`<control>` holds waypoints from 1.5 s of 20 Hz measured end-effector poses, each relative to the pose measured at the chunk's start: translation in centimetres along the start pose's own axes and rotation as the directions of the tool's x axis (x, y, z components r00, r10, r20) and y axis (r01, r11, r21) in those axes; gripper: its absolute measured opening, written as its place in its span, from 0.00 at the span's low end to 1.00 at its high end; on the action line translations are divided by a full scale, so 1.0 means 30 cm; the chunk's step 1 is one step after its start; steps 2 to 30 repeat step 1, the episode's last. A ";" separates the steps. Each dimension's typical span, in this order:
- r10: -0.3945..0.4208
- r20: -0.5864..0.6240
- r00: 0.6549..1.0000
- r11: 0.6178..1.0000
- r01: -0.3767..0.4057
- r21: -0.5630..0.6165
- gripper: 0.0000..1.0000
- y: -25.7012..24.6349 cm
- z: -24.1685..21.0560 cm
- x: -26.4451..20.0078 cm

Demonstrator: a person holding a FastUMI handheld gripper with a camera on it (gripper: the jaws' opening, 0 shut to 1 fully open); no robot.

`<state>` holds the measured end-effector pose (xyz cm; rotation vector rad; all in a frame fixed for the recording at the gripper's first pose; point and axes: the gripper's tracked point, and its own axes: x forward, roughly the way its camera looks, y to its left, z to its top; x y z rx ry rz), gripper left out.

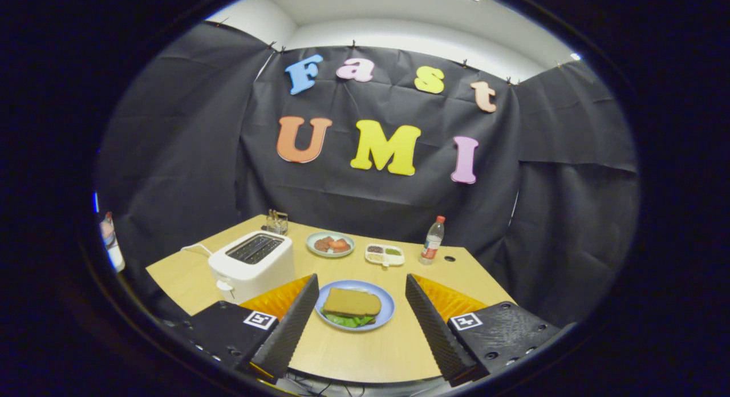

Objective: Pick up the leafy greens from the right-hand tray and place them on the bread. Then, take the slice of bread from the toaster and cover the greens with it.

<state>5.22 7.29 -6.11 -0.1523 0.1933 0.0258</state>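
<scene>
A blue plate (388, 312) sits on the wooden table between and just beyond my fingertips. On it a brown bread slice (352, 302) lies on top of leafy greens (348, 321), whose edges peek out under its near side. The white toaster (252, 264) stands beyond my left finger, and its two slots look dark. My gripper (361, 283) is open, held back above the table's near edge, with nothing between the ribbed black fingers (288, 324).
Beyond the blue plate are a pale plate with red and brown food (330, 244), a small white divided tray (385, 254), and a plastic bottle (432, 240) with a red cap. A small rack (277, 221) stands behind the toaster. The table (353, 351) ends near the black cloth.
</scene>
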 end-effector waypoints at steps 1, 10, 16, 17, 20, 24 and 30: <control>-0.011 0.010 1.000 1.000 0.011 0.015 0.94 -0.020 0.011 -0.021; -0.011 0.010 1.000 1.000 0.011 0.015 0.94 -0.020 0.011 -0.021; -0.011 0.010 1.000 1.000 0.011 0.015 0.94 -0.020 0.011 -0.021; -0.011 0.010 1.000 1.000 0.011 0.015 0.94 -0.020 0.011 -0.021; -0.011 0.010 1.000 1.000 0.011 0.015 0.94 -0.020 0.011 -0.021; -0.011 0.010 1.000 1.000 0.011 0.015 0.94 -0.020 0.011 -0.021; -0.011 0.010 1.000 1.000 0.011 0.015 0.94 -0.020 0.011 -0.021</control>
